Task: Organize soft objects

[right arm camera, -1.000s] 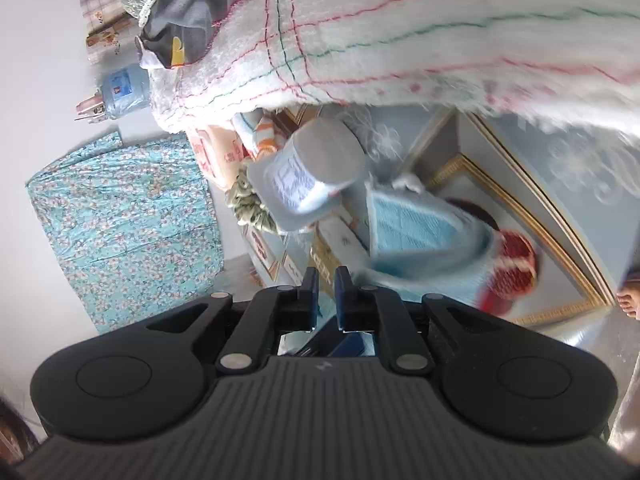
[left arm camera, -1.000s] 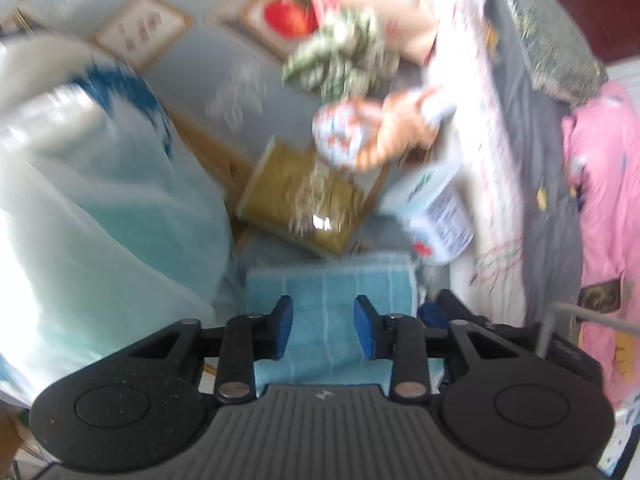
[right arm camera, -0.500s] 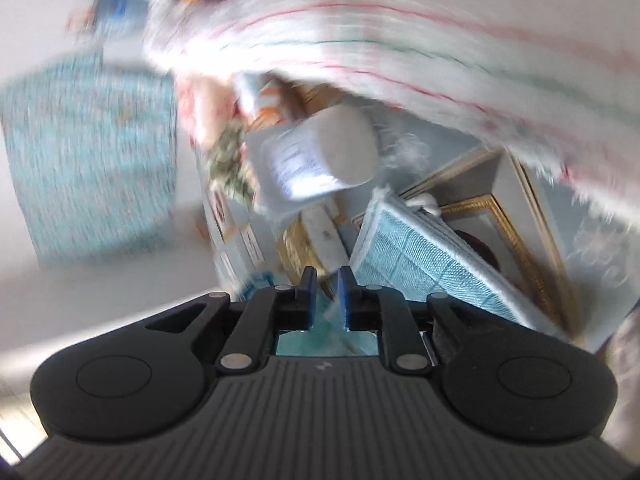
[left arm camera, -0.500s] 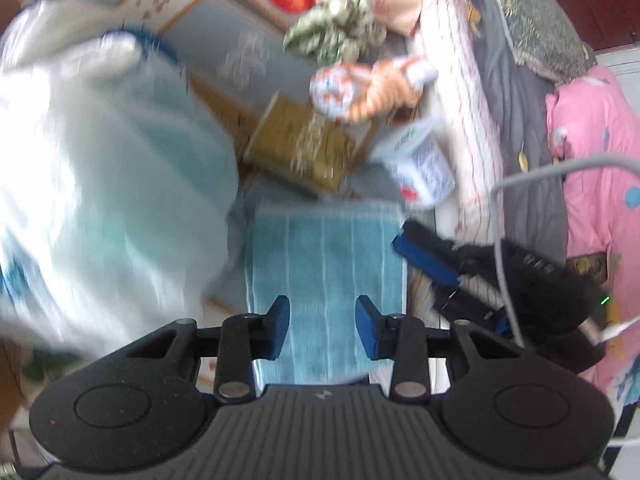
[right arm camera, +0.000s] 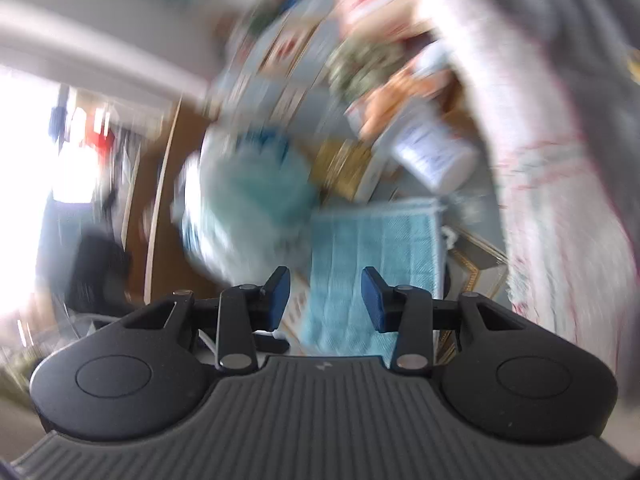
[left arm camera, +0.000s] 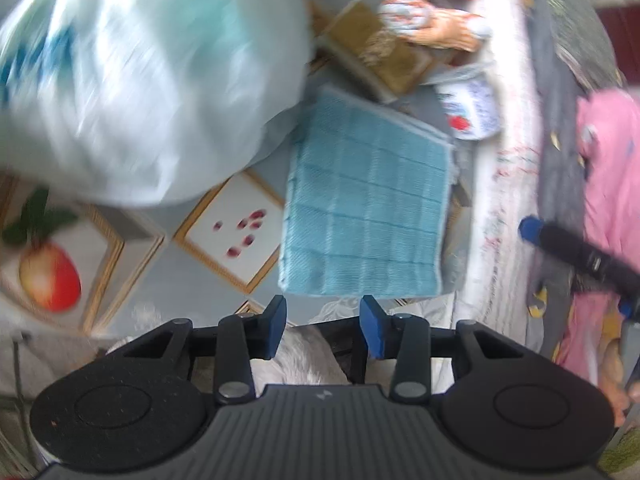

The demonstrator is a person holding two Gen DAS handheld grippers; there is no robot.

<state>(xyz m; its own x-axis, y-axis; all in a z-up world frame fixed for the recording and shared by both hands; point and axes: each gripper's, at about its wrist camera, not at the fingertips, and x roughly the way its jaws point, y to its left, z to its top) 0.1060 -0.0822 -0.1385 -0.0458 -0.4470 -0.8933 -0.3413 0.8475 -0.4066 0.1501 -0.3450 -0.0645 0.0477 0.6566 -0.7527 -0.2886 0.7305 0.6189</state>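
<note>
Folded blue towel [left arm camera: 366, 204] flat on the patterned floor [left arm camera: 160, 264]; both hand-held grippers off it, jaws opening, nothing between them.

Left wrist view, left to right: white plastic bag [left arm camera: 132, 76] fills upper left, its lower edge just beside the towel's upper left corner; towel at centre; white tub [left arm camera: 470, 110] near its upper right corner; bed edge with pale cover [left arm camera: 508, 168] at right. Left hand-held gripper [left arm camera: 322, 326] hangs just below the towel's near edge, pads apart. Right hand-held gripper [right arm camera: 324, 298], pads apart, over the towel [right arm camera: 376, 264]; that view badly blurred. Risk: the bag is blurred, likely moving, and could drag the towel's corner and undo the fold.
</note>
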